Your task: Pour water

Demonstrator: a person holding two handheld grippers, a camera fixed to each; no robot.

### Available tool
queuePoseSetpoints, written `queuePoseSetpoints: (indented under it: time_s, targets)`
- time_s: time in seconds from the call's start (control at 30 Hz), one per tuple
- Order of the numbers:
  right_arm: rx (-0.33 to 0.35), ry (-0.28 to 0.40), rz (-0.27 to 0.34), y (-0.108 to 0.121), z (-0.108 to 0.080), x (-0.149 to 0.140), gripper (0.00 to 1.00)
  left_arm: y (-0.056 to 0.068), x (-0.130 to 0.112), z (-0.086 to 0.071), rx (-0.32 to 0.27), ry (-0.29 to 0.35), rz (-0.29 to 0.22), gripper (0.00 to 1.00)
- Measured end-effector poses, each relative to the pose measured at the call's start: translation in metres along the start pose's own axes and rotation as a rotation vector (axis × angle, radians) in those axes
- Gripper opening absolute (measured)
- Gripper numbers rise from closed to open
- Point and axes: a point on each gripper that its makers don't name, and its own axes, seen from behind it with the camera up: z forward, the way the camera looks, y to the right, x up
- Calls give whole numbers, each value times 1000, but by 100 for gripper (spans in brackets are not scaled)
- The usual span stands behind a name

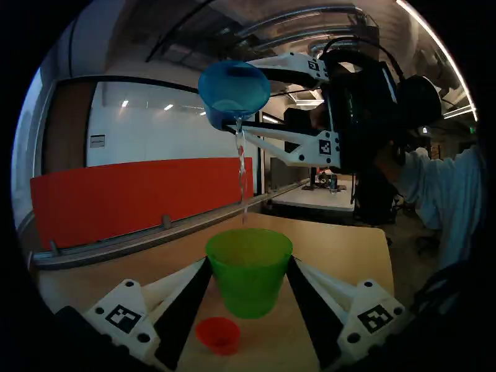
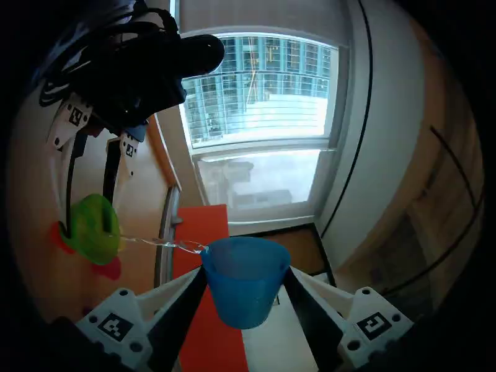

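In the left gripper view the left gripper (image 1: 249,263) has its fingers drawn in to cup width, with both black pads (image 1: 191,297) pressing the sides of an upright green cup (image 1: 249,279) over the wooden table (image 1: 347,248). Whether the cup's base rests on the table or hangs just above it is unclear. A small red cup (image 1: 218,335) stands on the table just in front of it, between the fingers. Higher up, the right gripper (image 1: 251,96) clamps a blue cup (image 1: 234,93) from both sides, tilted mouth-down. A thin stream of water (image 1: 240,167) falls from its lip towards the green cup's mouth. The dark body of that gripper hides the hand holding it, and a pale sleeve (image 1: 446,186) shows beside it. The water level in the green cup cannot be made out. In the right gripper view, red patches (image 2: 108,271) beside the green cup are too blurred to identify.
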Motion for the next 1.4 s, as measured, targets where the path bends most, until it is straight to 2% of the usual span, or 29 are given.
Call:
queuePoseSetpoints:
  time_s: [1.4]
  targets:
    - [-22, 12, -215, 2, 3, 16, 89, -2, -2, 1, 0, 8, -38, 84]
